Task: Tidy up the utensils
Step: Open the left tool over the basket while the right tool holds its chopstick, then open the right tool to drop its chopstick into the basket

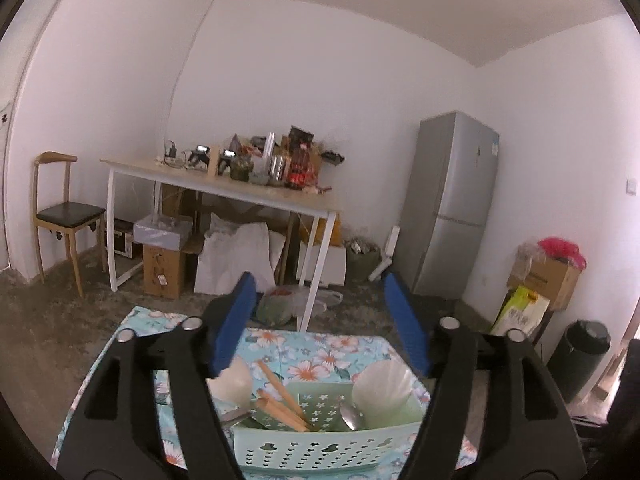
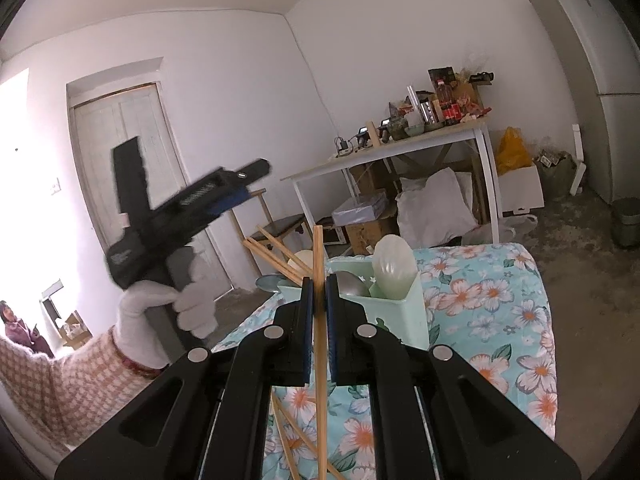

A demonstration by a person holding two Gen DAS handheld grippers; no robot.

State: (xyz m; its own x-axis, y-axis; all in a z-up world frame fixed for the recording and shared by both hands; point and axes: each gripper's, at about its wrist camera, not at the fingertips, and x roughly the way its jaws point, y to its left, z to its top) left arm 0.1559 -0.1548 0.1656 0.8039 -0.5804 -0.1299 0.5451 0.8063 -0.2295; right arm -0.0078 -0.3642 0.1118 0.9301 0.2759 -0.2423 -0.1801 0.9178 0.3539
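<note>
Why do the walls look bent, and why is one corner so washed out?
Both wrist views come through fisheye lenses, so straight wall edges bow and dark rims frame each picture. In the right wrist view, daylight at the far left bleaches out the wall beside the door; the fridge in the left wrist view looks soft.

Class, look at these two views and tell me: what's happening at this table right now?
A person is sorting utensils into a green basket on a floral tablecloth. The right gripper is shut on one upright chopstick near the basket. The left gripper is open with nothing between its pads, above the basket, which already holds chopsticks, a metal spoon and white spoons. More chopsticks lie loose on the cloth.
</note>
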